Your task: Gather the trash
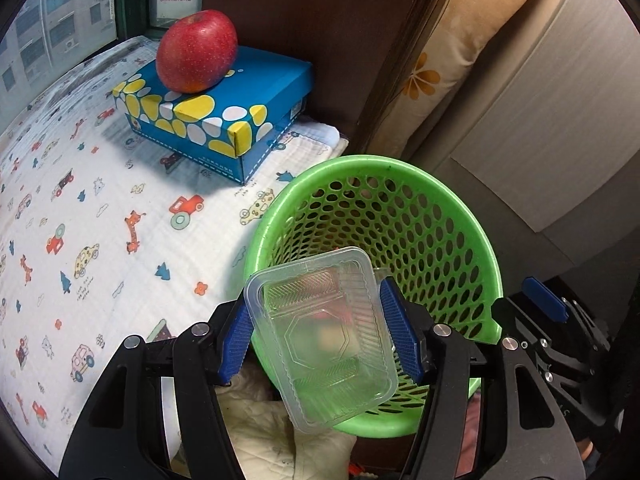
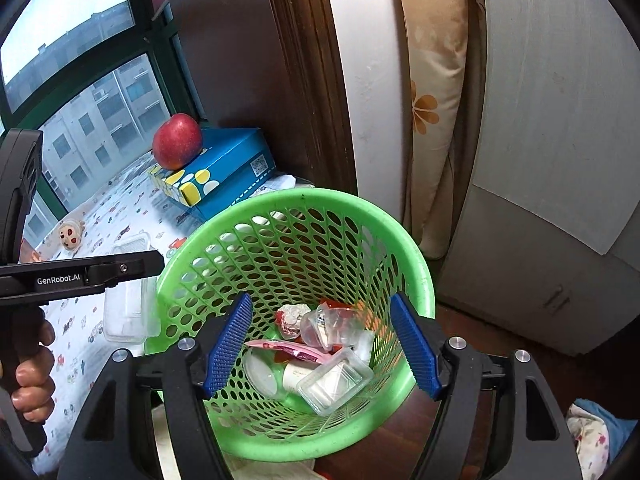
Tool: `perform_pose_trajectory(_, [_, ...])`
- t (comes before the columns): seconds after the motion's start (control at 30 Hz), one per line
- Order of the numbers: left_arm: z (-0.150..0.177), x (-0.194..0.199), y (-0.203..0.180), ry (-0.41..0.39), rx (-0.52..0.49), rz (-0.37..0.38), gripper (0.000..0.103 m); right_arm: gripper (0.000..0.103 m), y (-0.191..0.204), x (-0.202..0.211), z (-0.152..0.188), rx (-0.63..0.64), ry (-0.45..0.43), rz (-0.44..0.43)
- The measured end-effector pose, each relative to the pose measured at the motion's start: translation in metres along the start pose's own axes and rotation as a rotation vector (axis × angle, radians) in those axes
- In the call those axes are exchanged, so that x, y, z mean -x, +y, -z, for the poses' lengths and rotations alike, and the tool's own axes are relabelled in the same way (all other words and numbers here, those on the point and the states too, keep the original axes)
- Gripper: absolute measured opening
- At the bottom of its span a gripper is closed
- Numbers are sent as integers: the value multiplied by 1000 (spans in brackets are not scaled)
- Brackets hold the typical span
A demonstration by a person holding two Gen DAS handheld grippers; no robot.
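Note:
My left gripper (image 1: pixel 320 328) is shut on a clear plastic tray (image 1: pixel 322 336) and holds it over the near rim of the green perforated basket (image 1: pixel 460 216). In the right wrist view the same tray (image 2: pixel 126 312) hangs just left of the basket (image 2: pixel 416 264), under the left gripper's body (image 2: pixel 80 274). My right gripper (image 2: pixel 320 344) is open and empty above the basket, which holds several pieces of trash: a clear small box (image 2: pixel 334 382), a pink wrapper (image 2: pixel 286 348), a crumpled wrapper (image 2: pixel 290 318) and clear cups (image 2: pixel 332 324).
A red apple (image 1: pixel 196 50) sits on a blue spotted box (image 1: pixel 216 114) on the bed's patterned sheet (image 1: pixel 80 208). A small doll face (image 2: pixel 70 234) lies on the sheet near the window. A white cabinet (image 2: pixel 540 200) and a floral pillow (image 2: pixel 436 100) stand to the right.

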State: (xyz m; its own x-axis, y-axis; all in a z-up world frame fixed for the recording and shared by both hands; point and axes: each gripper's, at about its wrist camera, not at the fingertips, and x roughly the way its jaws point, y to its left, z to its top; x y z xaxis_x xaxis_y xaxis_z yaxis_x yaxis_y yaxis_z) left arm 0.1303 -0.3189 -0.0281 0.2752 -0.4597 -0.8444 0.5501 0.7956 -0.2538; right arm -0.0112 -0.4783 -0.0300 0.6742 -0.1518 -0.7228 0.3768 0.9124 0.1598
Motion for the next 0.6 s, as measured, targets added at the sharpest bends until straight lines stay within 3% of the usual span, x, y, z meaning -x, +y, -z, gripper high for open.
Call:
perform_pose_trajectory(0.1, [0, -5, -1, 11, 12, 22, 72, 69, -3, 0, 1, -6, 2, -1])
perform_pose_trajectory(0.3, [5, -4, 2, 7, 10, 42, 73, 69, -2, 4, 5, -11, 0, -11])
perform_pose_trajectory(0.6, [18, 28, 28, -66, 5, -19, 73, 71, 22, 11, 12, 13, -6, -64])
